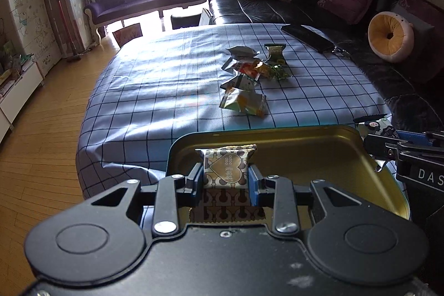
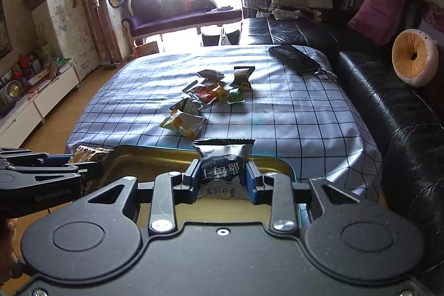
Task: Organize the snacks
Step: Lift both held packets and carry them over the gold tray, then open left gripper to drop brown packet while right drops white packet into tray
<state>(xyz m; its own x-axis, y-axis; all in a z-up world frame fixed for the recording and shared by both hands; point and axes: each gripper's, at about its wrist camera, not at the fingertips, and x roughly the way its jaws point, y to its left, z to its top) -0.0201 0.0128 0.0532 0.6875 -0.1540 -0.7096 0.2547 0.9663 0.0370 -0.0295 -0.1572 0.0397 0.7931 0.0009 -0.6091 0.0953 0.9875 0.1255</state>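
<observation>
Crinkly foil packets all round, so light and squashy, probably slippery too. Left gripper [image 1: 226, 175] clamped on a brown heart-print packet [image 1: 225, 167], held upright right over the gold tin [image 1: 305, 146], which sits directly below and ahead of the pads. Right gripper [image 2: 223, 178] clamped on a silver-grey packet [image 2: 223, 165], also over the tin's near rim. Remaining snack pile [image 1: 249, 74] lying well ahead of both grippers, out on the checked blue cloth [image 1: 166, 101]. Best pinched across the flat middle or by a crimped seam, not too hard since contents likely crumble. Black phone [image 2: 297, 58] far ahead to the right, well apart from everything.
</observation>
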